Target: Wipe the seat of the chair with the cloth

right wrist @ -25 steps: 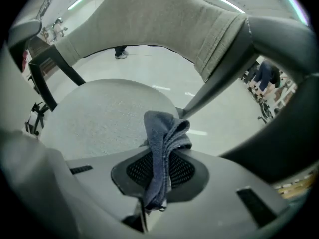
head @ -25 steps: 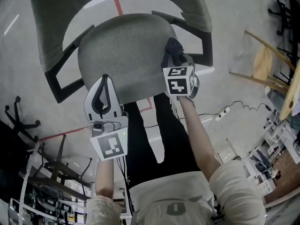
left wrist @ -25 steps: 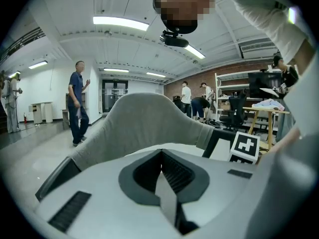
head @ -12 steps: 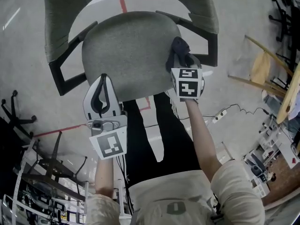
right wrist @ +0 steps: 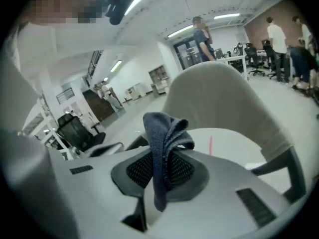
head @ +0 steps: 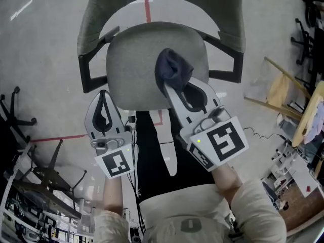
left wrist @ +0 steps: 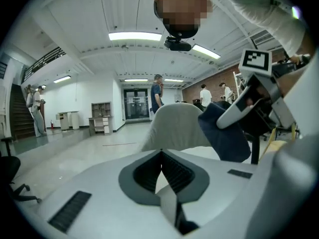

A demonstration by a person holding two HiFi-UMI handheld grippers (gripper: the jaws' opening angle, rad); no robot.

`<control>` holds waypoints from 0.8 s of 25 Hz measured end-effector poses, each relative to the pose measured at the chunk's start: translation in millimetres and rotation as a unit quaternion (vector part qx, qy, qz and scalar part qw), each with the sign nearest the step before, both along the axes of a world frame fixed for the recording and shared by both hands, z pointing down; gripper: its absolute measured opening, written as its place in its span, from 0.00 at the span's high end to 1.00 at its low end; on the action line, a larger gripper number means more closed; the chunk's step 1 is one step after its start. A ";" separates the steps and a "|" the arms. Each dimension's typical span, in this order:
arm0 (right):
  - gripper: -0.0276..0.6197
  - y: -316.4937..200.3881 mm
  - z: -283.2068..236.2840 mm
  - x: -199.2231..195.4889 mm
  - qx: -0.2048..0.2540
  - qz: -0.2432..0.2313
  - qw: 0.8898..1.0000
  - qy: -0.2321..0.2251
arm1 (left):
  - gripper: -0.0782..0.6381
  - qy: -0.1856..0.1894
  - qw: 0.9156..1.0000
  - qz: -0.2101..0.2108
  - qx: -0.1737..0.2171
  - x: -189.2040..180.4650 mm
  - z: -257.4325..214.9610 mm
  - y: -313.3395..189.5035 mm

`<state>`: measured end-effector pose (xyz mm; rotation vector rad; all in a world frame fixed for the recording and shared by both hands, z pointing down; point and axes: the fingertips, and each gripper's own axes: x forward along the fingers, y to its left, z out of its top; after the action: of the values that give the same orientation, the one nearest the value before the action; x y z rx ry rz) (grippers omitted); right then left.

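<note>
Though aloft — right tongs [head: 171, 88] round cloth [head: 172, 69]

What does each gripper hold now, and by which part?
The right gripper pinches the dark cloth at a bunched fold, with cloth free above and below the jaws. The left gripper is shut on nothing.

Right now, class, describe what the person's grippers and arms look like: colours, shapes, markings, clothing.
The left gripper and right gripper are pale grey shells tapering to a point, with black ribbed pads inside. Each carries a white cube printed with black square markers. The sleeves are short and beige.
</note>
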<state>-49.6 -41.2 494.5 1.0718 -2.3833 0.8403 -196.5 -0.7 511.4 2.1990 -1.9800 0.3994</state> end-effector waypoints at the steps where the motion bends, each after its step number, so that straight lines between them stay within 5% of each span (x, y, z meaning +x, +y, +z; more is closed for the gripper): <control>1: 0.87 9.9 -5.7 -20.4 -0.007 -0.017 1.000 -0.024 | 0.88 -0.001 1.000 -0.006 0.000 -6.8 0.1 4.1; 7: 0.87 89.4 38.8 -119.6 -0.125 -0.106 0.981 -0.104 | 0.88 -0.023 0.999 -0.035 -0.003 -46.8 1.4 33.6; 20: 0.87 144.2 222.0 -173.8 -0.280 -0.095 0.955 -0.017 | 0.88 -0.044 0.996 -0.072 -0.004 -92.7 6.9 59.5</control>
<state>-223.4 103.0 716.5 0.5920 -2.0314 1.3552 -289.1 58.8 518.2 2.0490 -2.1616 0.4909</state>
